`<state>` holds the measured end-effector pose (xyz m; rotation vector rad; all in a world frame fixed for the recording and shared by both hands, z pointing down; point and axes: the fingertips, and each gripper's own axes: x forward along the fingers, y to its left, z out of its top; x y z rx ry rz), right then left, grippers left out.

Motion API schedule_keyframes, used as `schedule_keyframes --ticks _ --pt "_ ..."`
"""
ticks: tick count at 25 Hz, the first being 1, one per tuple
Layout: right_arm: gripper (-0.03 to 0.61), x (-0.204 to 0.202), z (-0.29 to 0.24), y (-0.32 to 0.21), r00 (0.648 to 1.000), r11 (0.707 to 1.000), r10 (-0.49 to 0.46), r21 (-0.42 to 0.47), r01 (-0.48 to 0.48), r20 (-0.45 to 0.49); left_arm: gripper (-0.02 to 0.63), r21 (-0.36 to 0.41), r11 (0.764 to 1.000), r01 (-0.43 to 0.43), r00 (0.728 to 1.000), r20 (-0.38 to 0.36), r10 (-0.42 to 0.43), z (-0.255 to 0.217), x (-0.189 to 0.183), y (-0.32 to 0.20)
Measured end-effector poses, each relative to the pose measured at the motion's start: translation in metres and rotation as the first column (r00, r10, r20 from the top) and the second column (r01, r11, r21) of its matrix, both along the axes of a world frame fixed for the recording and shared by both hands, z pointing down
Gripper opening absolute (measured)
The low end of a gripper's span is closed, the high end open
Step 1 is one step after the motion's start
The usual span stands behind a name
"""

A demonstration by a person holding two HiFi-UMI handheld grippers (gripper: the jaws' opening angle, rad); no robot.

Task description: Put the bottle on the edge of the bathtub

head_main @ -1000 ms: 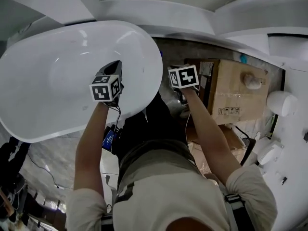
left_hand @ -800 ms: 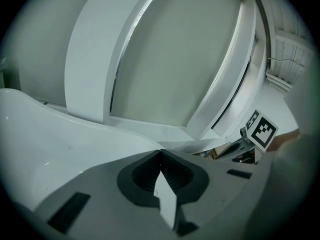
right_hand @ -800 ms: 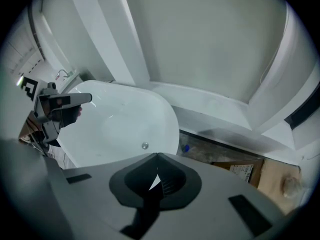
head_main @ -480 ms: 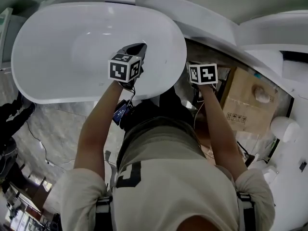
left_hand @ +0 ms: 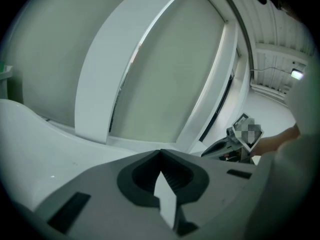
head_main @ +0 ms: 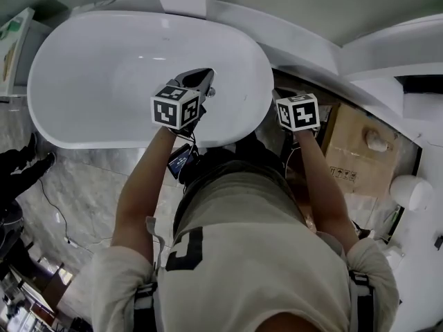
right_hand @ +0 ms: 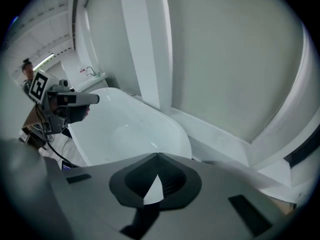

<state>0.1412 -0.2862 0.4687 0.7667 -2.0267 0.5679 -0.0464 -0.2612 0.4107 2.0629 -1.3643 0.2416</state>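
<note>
Bathtub, white and oval, fills the far left of the head view. The left tool hangs over its near right part, clenched on nothing. The right tool, likewise clenched and empty, is just right of the tub, near a cardboard box.

The tub is white, glossy and smooth, with light glinting off its bowl. The floor looks like veined grey stone. The box is plain matt brown cardboard. The left gripper and right gripper are matt grey plastic, with darker ribbed pads inside. The shirt is pale, creased cloth. The wall panel reads flat and matt.
</note>
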Motion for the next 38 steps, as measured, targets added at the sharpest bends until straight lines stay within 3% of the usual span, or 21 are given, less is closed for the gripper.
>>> schedule_keyframes --ticks 9,16,24,31,38 --pt "0.028 -0.021 -0.042 0.015 0.999 0.996 -0.021 0.091 0.017 0.045 0.057 0.125 0.992 -0.021 1.0 0.01 0.02 -0.059 -0.016 0.029" --pt "0.028 -0.008 -0.059 0.029 0.998 0.994 0.032 0.098 -0.037 0.048 0.057 0.065 0.997 -0.04 0.999 0.011 0.04 -0.061 -0.003 0.045" --pt "0.028 -0.006 -0.079 0.04 0.993 0.993 0.042 0.107 -0.054 0.109 0.057 0.114 0.992 -0.054 0.998 -0.029 0.058 -0.09 0.002 0.053" --pt "0.028 0.014 -0.104 0.046 0.976 0.99 0.041 0.122 -0.068 0.216 0.057 0.169 0.981 -0.098 0.994 -0.029 0.104 -0.107 0.044 0.055" --pt "0.028 0.055 -0.121 0.039 0.951 0.989 0.024 0.13 -0.067 0.309 0.057 0.202 0.972 -0.121 0.993 0.029 0.118 -0.123 0.101 0.051"
